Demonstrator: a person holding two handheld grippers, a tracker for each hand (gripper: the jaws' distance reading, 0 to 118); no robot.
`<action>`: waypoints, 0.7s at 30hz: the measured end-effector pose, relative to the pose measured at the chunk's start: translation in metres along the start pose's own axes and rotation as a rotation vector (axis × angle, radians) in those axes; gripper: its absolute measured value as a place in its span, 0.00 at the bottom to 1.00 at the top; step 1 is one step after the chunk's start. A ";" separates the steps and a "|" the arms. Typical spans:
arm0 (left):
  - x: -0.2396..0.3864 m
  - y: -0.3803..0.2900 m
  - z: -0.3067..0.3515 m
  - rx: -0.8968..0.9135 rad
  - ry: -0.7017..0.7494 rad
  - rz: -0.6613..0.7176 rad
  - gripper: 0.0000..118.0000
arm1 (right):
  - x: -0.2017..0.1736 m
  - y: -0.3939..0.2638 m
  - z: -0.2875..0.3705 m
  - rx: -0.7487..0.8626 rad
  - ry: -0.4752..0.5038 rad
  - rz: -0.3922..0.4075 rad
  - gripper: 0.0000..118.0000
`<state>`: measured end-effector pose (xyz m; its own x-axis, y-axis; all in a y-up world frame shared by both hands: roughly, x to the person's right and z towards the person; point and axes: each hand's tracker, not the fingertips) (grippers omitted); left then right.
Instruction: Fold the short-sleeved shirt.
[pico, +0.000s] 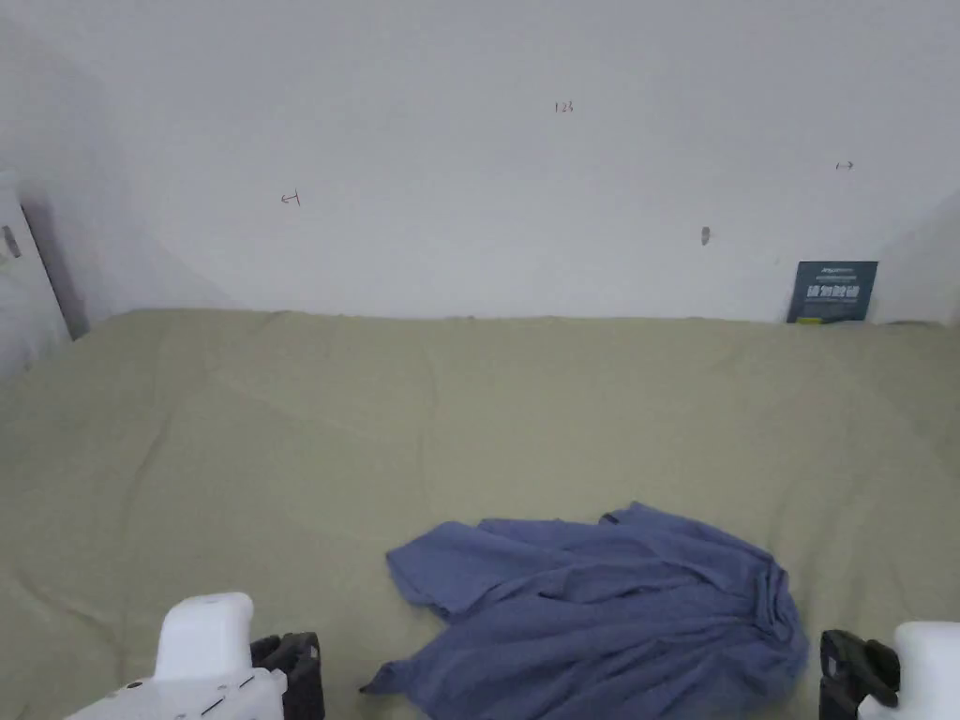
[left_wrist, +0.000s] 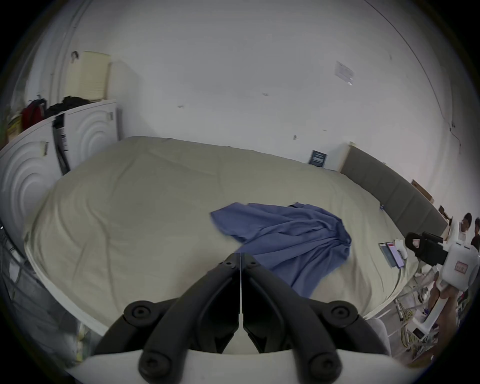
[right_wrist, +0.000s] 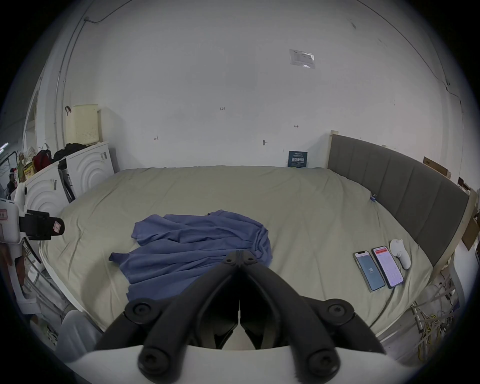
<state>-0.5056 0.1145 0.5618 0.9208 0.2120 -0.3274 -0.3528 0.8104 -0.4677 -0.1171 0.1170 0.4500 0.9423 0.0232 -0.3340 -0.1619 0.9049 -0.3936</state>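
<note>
Shirt (pico: 609, 619) lies crumpled, sleeve pointing left; both hand-held grippers (left_wrist: 240, 256) (right_wrist: 240, 252) clenched, empty.

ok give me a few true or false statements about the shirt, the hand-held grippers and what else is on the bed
1. The blue shirt lies crumpled on the bed. True.
2. The left hand-held gripper is clamped on a sleeve. False: its jaws are shut on nothing, short of the shirt.
3. The right hand-held gripper has its jaws shut. True.
4. Two phones lie on the bed, apart from the shirt. True.
5. The shirt is already folded into a neat rectangle. False: it is bunched and unfolded.
6. The phones rest on top of the shirt. False: they lie on the bare sheet near the headboard.
</note>
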 end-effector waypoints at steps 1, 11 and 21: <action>-0.003 0.000 0.000 -0.002 0.004 0.007 0.00 | -0.003 0.000 0.000 0.002 0.000 0.004 0.00; 0.003 0.007 -0.046 -0.055 -0.027 -0.030 0.00 | -0.009 -0.001 -0.006 -0.009 -0.010 0.008 0.00; 0.031 -0.016 -0.204 -0.396 0.055 -0.153 0.97 | -0.001 -0.009 -0.037 -0.097 0.012 0.004 0.00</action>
<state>-0.5053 -0.0033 0.3911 0.9612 0.0676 -0.2675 -0.2589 0.5554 -0.7903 -0.1277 0.0933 0.4216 0.9381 0.0214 -0.3458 -0.1939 0.8596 -0.4727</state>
